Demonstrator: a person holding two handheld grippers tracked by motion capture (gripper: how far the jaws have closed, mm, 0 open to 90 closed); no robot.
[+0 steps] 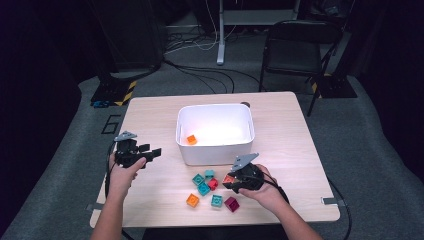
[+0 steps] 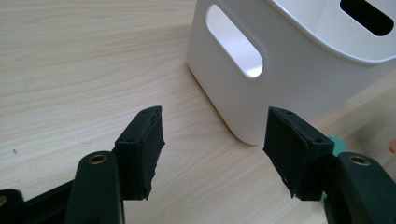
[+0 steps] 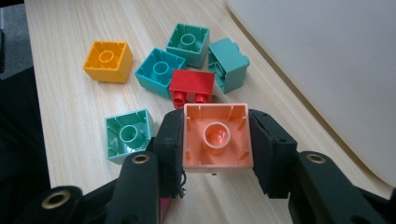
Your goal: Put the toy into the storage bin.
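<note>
Gripping a salmon-pink block (image 3: 217, 136) by its two sides, hollow underside toward the camera, the right tool (image 3: 215, 140) sits just above the table (image 1: 150, 107) at the 5 o'clock corner of the white bin (image 1: 215, 150). Loose blocks lie beyond it at about 11 o'clock in the right gripper view: a red block (image 3: 191, 84), three teal blocks (image 3: 160, 70) and an orange block (image 3: 106, 59). At the bin's 9 o'clock, the left tool (image 2: 215, 149) has its jaws wide apart with nothing between them.
</note>
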